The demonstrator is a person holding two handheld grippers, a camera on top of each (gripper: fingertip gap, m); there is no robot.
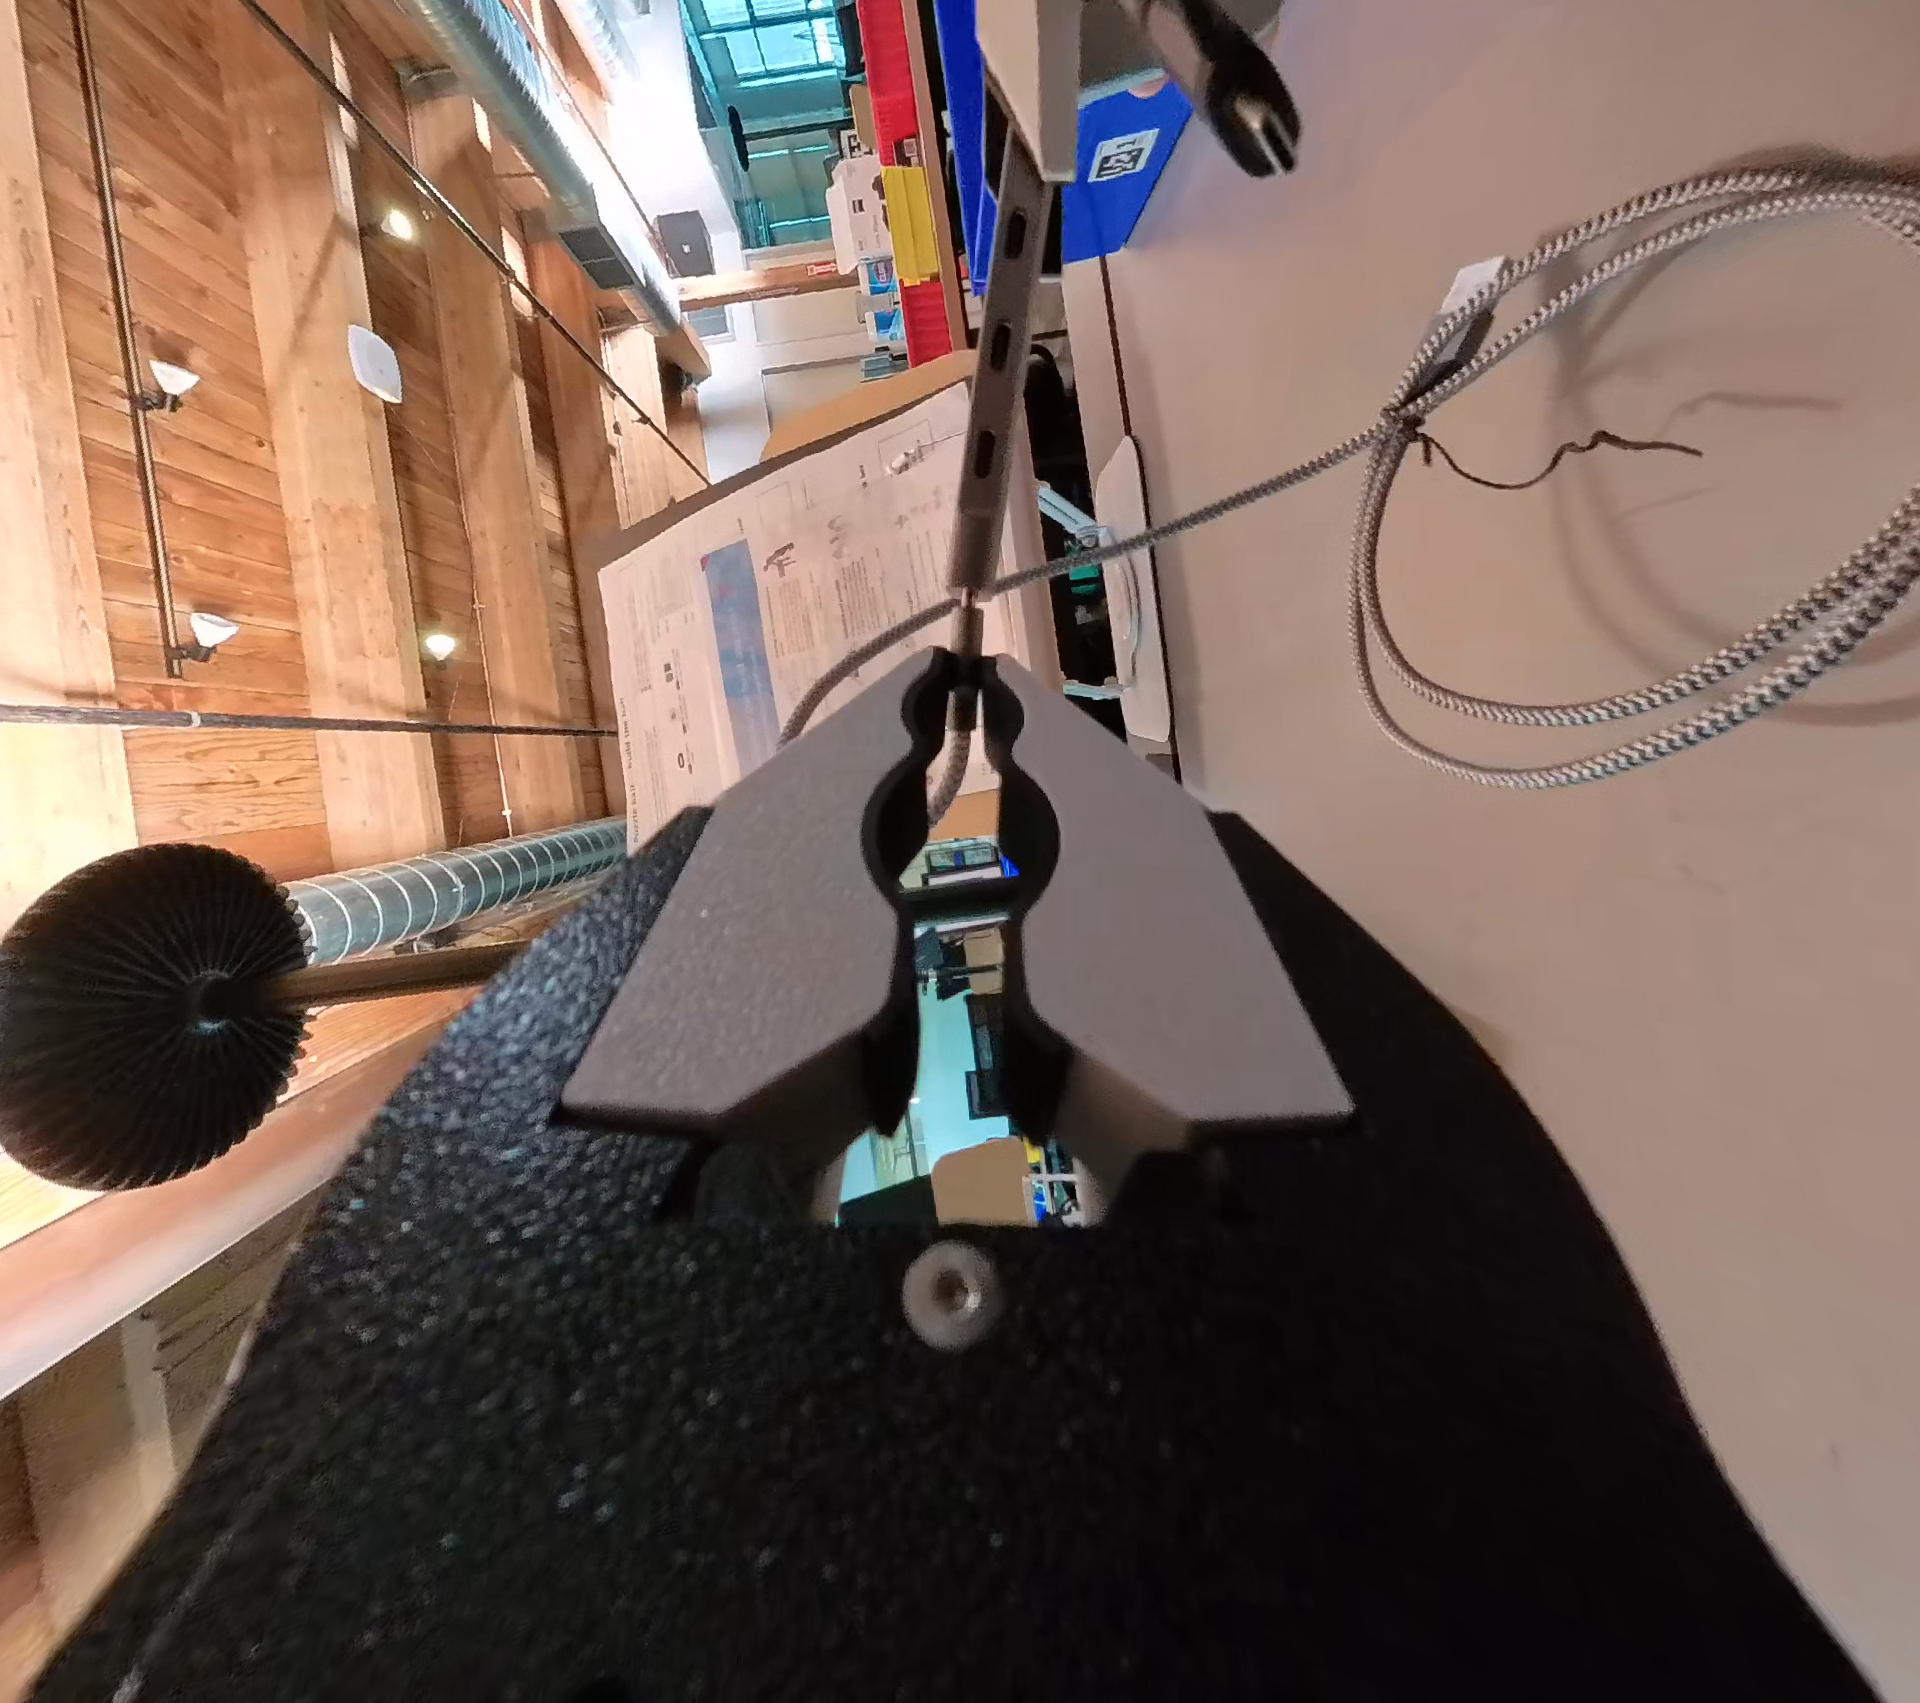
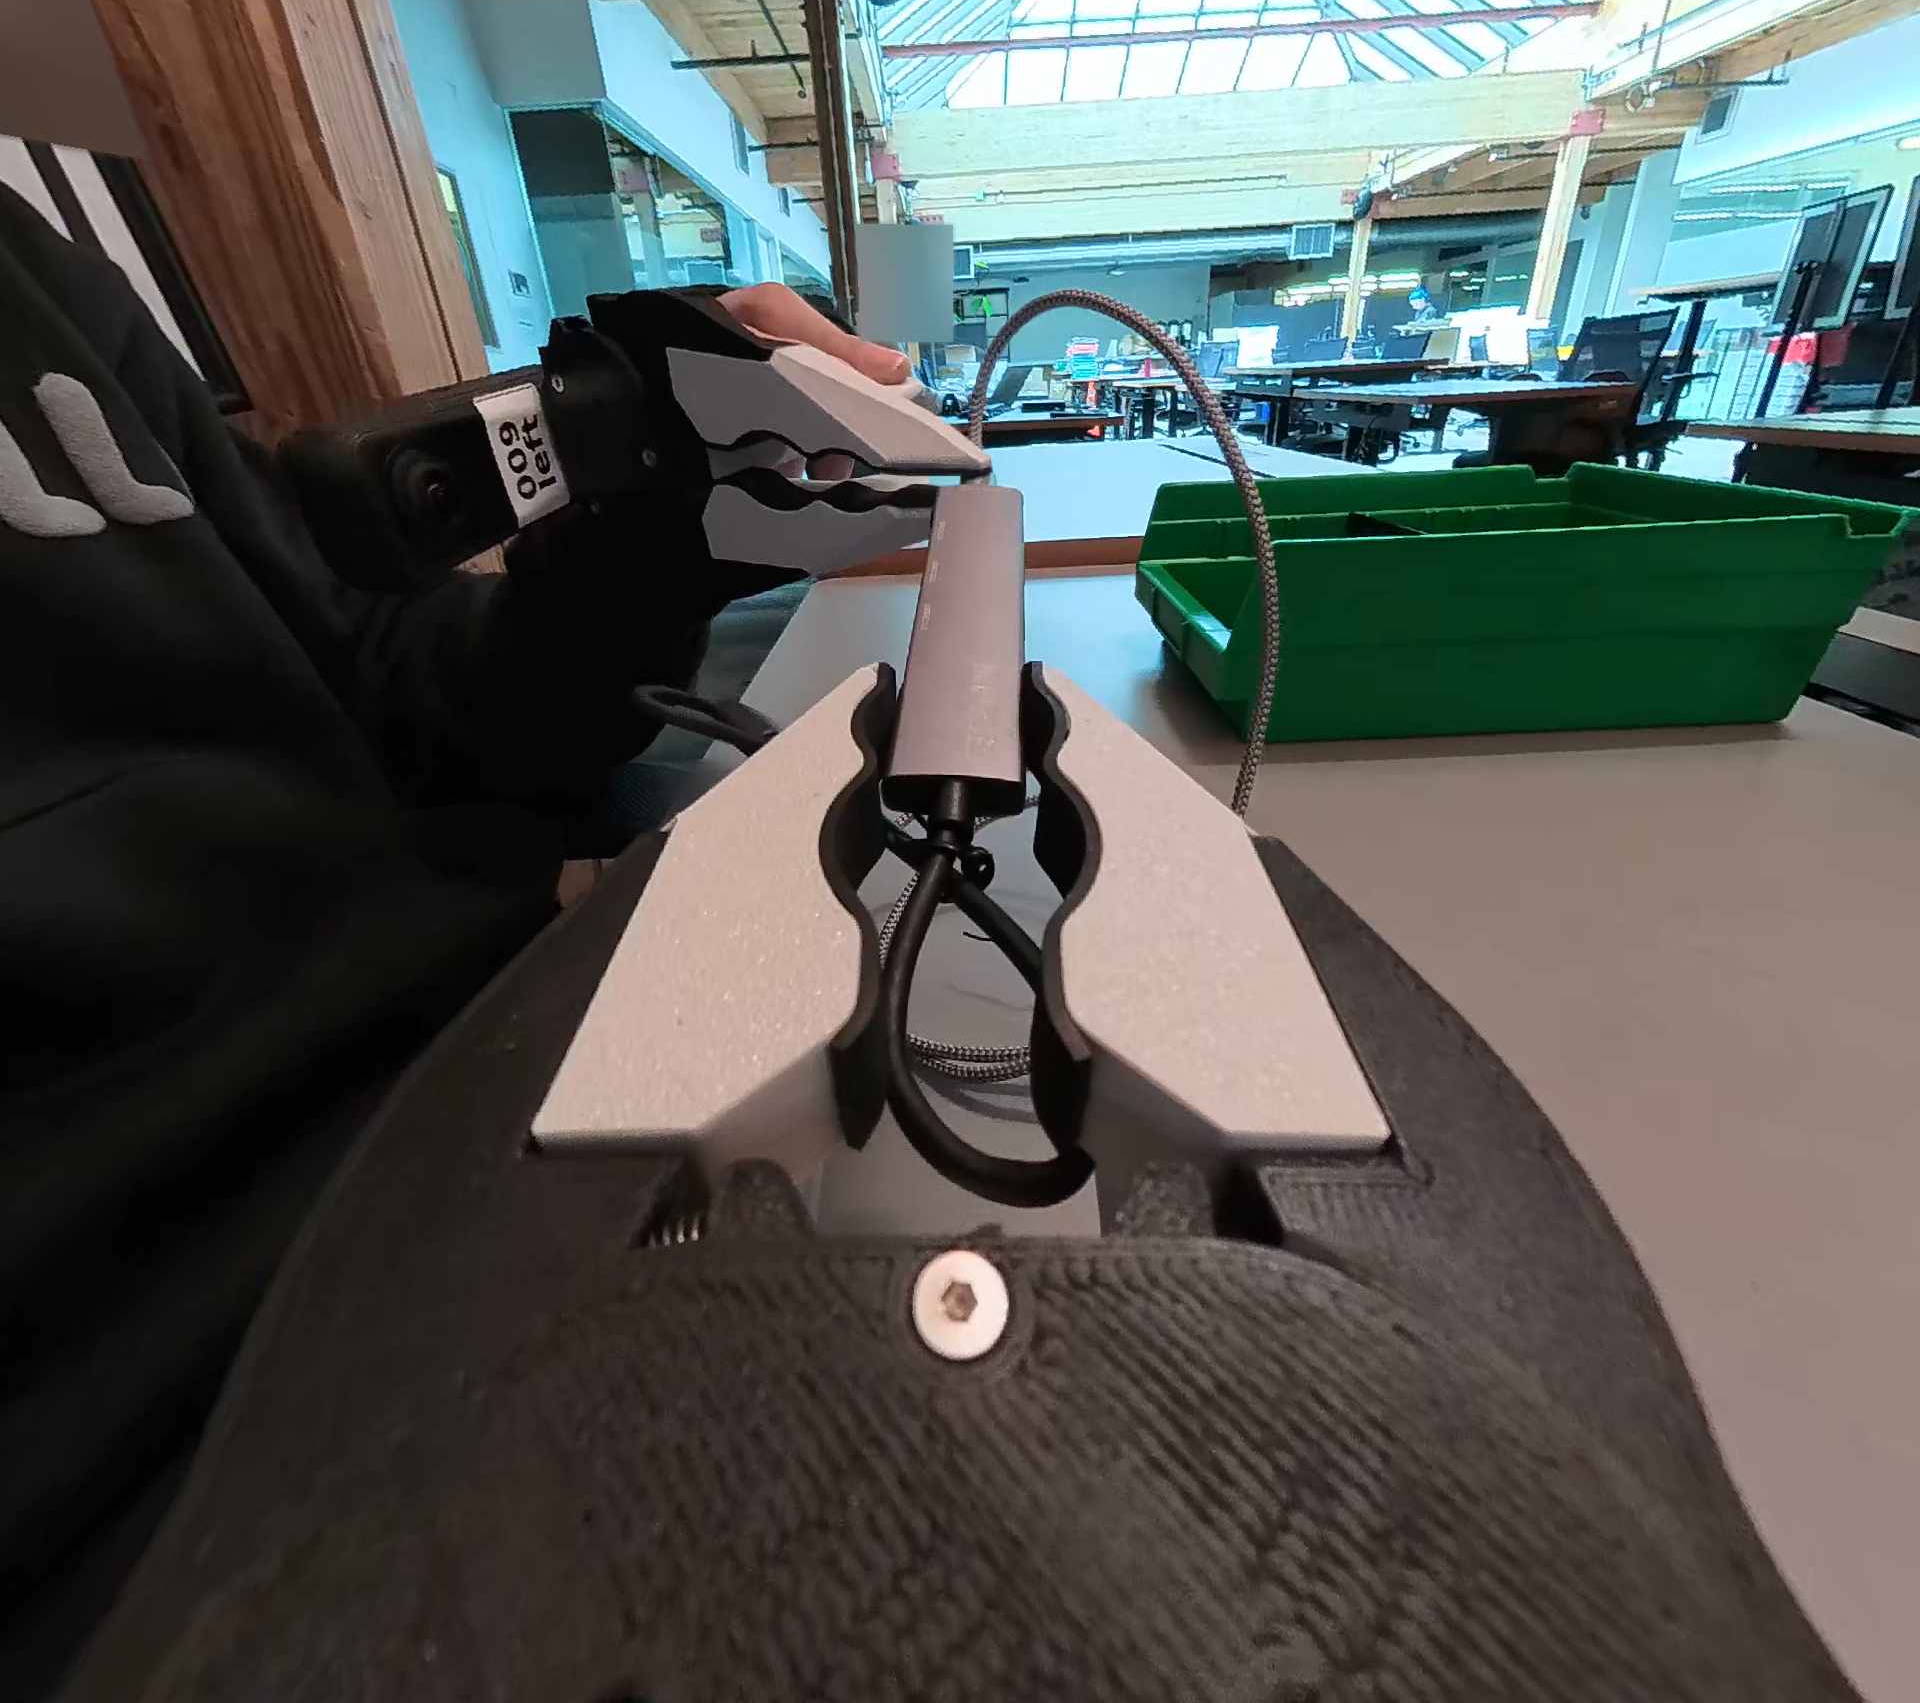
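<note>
**Holding a hub and a cable plug end to end, 2 grippers above the table**

The right gripper (image 2: pixel 961 687) was clenched on a slim grey USB hub (image 2: pixel 961 604), its 2 fingers pressing the hub's long sides near the end that faced its camera. The hub was lifted clear of the pale table (image 2: pixel 1558 978) and pointed away from the camera. From its near end a short black lead (image 2: pixel 914 978) looped down between the fingers. The lead's flat connector (image 1: pixel 1252 115) hung free and unplugged in the left wrist view.

The left gripper (image 1: pixel 964 666) was closed on the small plug (image 1: pixel 966 689) of a grey braided cable (image 1: pixel 1558 718), pinching it at the very fingertips. The plug's metal tip met the far end of the hub, in line with the hub's length. Whether it was seated in a socket or only touched the end face could not be told. 3 slot-shaped ports showed along the hub's narrow edge, all unoccupied.

Behind the plug, the braided cable arched up and over. It then dropped to the table, where the remainder lay in a loose coil bound by a thin tie. The 2 grippers therefore stood at opposite ends of the hub, tips facing each other.

A green bin (image 2: pixel 1507 614) sat on the table beyond and to the right of the hub, well apart from both grippers.
</note>
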